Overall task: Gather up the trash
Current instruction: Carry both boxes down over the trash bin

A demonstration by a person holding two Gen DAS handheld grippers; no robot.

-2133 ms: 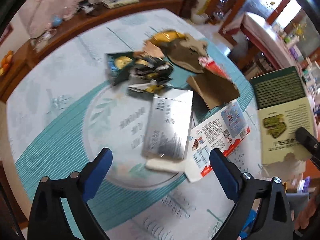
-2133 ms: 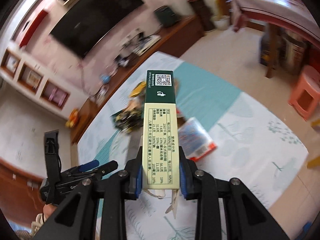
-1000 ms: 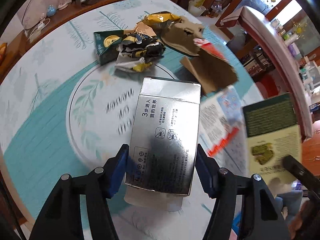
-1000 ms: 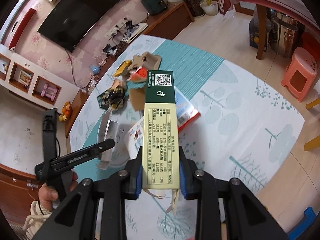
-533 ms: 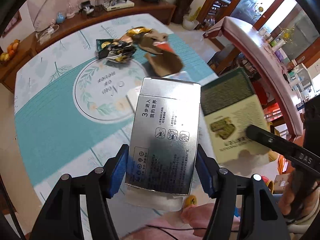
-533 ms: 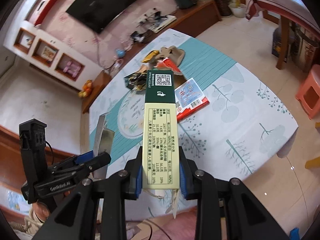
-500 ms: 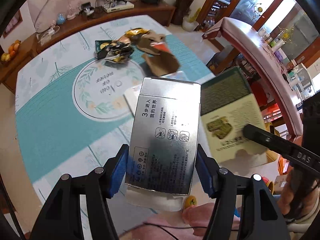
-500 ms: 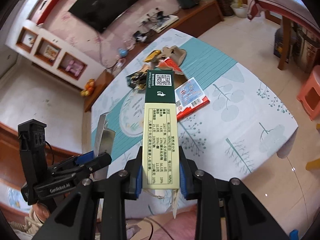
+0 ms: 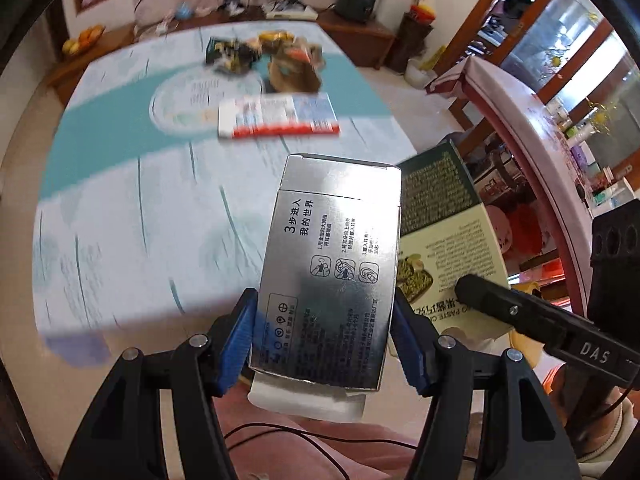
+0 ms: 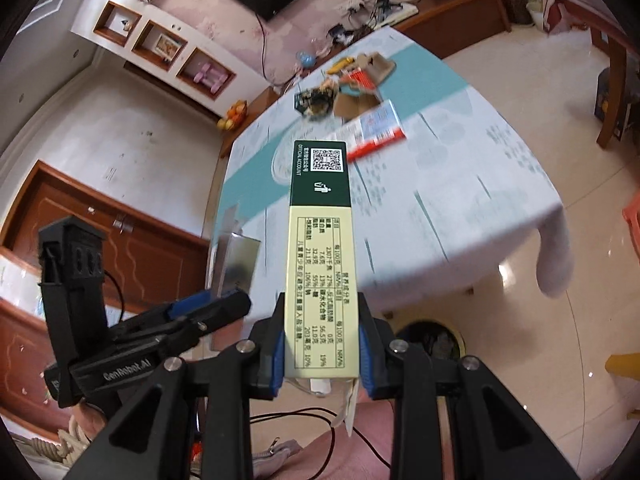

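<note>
My left gripper (image 9: 326,340) is shut on a flat silver box (image 9: 332,264) with black print and holds it in the air, off the near edge of the table. My right gripper (image 10: 322,350) is shut on a green and cream box (image 10: 320,248), also in the air; this box shows to the right in the left wrist view (image 9: 444,240). More trash lies on the far half of the table: a white, red and blue flattened carton (image 9: 280,116), brown cardboard (image 9: 294,74) and dark crumpled wrappers (image 9: 230,54). A round dark bin (image 10: 434,338) stands on the floor below the right gripper.
The table (image 9: 120,208) has a pale blue and teal cloth hanging over its near edge. A wooden sideboard (image 9: 240,20) with cables and fruit stands behind it. A pink-clothed table (image 9: 520,120) is at the right. The floor (image 10: 580,300) is glossy tile.
Both grippers have pulled back from the table and lower, each still holding its box. The table and the trash on it now look farther away. The floor bin has come into the right wrist view.
</note>
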